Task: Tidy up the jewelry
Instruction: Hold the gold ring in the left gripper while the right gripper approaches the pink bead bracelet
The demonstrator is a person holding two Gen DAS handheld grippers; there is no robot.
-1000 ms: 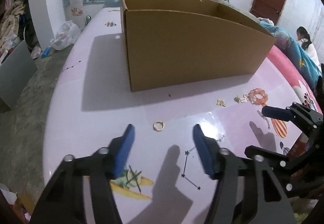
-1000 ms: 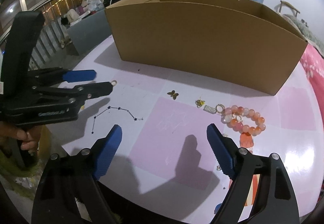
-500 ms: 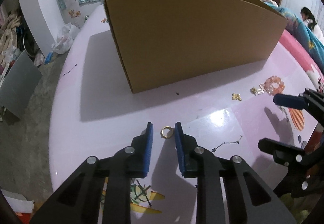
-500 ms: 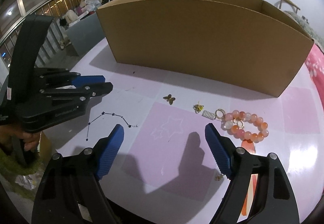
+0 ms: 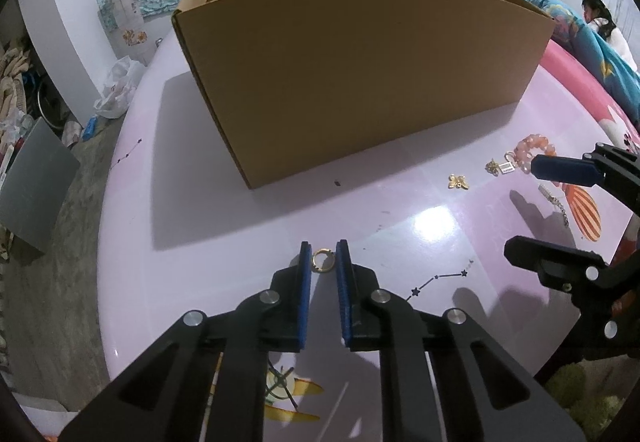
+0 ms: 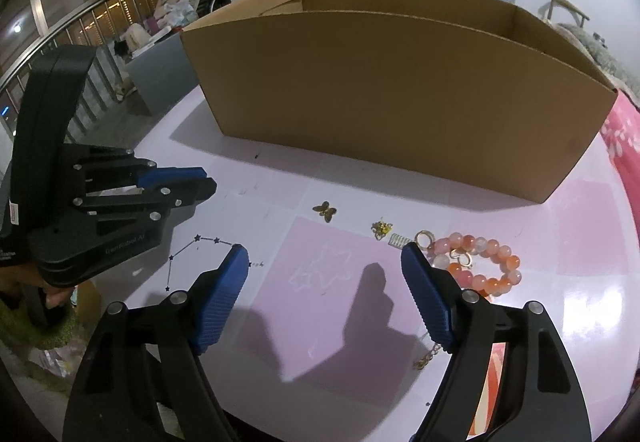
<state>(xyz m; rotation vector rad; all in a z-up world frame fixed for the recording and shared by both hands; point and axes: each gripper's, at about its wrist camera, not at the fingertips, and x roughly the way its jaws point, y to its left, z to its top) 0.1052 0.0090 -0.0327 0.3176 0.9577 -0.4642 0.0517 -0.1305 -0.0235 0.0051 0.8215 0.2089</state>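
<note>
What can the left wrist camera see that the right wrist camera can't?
Only the left wrist view shows the small gold ring pinched between the left tool's blue pads, and a seated person in white far right.

Only the right wrist view shows the thin gold chain beside the right tool's wide-open pads, and the railing with lights.

Both show the big brown cardboard box, the pink and orange bead bracelet, the little gold butterfly charm and the shiny pink table.

Cardboard box (image 5: pixel 360 82): tall wall blocking the far side. Bare table (image 5: pixel 400 218) before it; bead bracelet (image 6: pixel 480 262) cluster obstructs right.
</note>
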